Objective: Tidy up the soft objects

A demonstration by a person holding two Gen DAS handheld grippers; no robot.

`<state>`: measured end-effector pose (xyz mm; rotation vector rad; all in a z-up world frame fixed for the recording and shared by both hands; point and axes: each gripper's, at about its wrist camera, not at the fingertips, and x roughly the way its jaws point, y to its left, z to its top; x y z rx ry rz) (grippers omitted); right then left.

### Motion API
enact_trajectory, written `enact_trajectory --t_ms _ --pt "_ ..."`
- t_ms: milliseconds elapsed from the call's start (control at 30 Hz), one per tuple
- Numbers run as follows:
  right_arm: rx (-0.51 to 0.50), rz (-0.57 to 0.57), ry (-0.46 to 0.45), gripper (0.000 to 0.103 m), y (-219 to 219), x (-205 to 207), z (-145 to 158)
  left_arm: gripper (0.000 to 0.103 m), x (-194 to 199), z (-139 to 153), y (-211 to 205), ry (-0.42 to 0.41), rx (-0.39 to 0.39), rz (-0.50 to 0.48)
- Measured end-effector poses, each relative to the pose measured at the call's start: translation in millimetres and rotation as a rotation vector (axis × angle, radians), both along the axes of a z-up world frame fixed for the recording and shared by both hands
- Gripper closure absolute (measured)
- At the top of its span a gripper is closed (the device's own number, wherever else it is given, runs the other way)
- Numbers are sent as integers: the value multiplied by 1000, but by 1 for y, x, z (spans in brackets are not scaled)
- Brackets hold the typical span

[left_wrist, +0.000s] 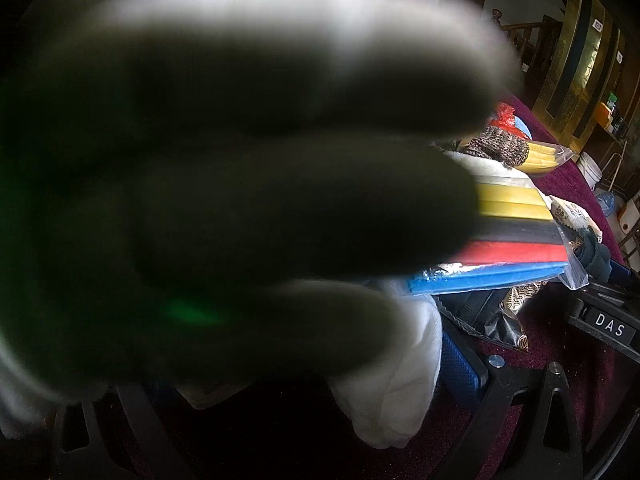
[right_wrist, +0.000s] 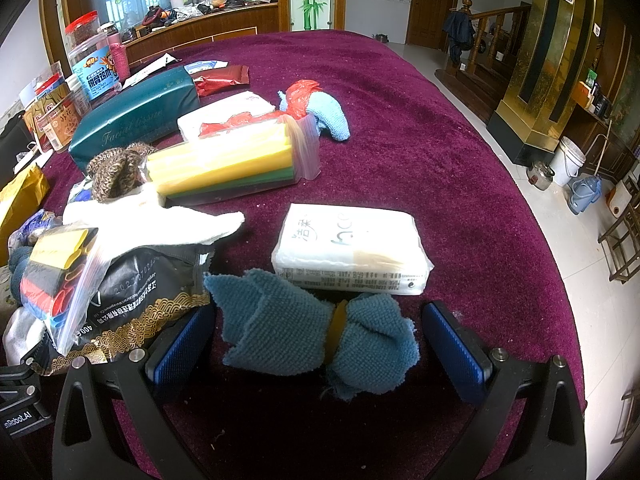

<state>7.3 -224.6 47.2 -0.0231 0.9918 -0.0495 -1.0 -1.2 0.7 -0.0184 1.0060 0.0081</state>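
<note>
- Two blue-padded fingers of the right gripper [right_wrist: 318, 344] are standing wide apart, the banded teal cloth [right_wrist: 316, 336] lying loose between them, a tissue pack [right_wrist: 352, 248] just beyond.
- Left gripper's [left_wrist: 280, 360] grip is impossible to judge, with a dark blur [left_wrist: 240, 168] covering its view.

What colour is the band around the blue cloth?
Yellow band on the blue cloth; right wrist view shows it best.

On the table: two blue cloths [right_wrist: 316, 334] [right_wrist: 330, 114], two zip bags of coloured foam [right_wrist: 228, 162] [right_wrist: 60, 272], two white tissue packs [right_wrist: 352, 248] [right_wrist: 228, 114], one green tissue pack [right_wrist: 136, 118], one knit hat [right_wrist: 116, 170], one black pouch [right_wrist: 148, 292].
</note>
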Motion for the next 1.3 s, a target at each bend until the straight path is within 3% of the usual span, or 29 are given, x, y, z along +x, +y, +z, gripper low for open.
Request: enact_trajectory --t_ms 1300 --pt "0 0 0 0 0 0 0 0 -7 5 -12 3 -6 1"
